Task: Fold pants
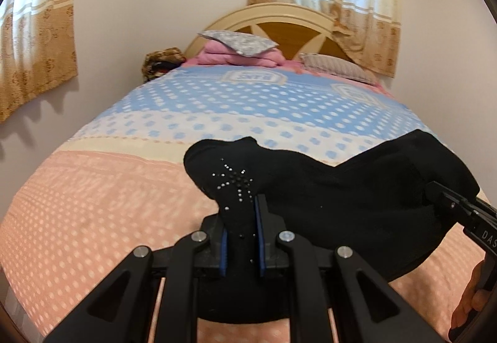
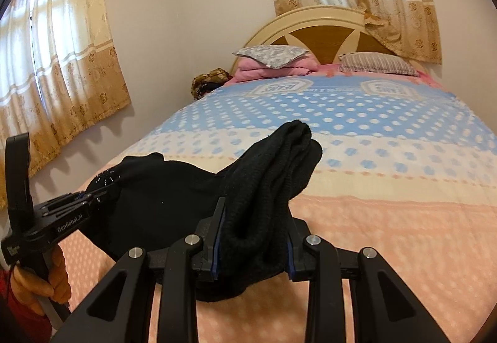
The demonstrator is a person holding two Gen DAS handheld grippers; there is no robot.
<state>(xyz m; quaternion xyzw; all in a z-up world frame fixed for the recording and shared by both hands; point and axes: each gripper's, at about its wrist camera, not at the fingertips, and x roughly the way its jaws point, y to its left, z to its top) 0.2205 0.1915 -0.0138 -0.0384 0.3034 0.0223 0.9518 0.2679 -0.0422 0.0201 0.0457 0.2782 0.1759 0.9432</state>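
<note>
Black pants (image 1: 341, 187) with a rhinestone star hang between my two grippers above the bed (image 1: 93, 203). My left gripper (image 1: 240, 203) is shut on one end, just below the rhinestones. My right gripper (image 2: 256, 209) is shut on a thick bunched end of the pants (image 2: 273, 172). In the left wrist view the right gripper (image 1: 435, 191) shows at the right edge, gripping the cloth. In the right wrist view the left gripper (image 2: 93, 198) shows at the left, held by a hand. The cloth sags between them over the pink part of the bedspread.
The bedspread (image 2: 388, 156) is pink near me, then cream and blue with dots farther off. Pillows and a folded pink blanket (image 2: 273, 63) lie at the headboard (image 2: 326, 29). Curtained windows (image 2: 62, 63) stand left and behind. A wall runs along the bed's left side.
</note>
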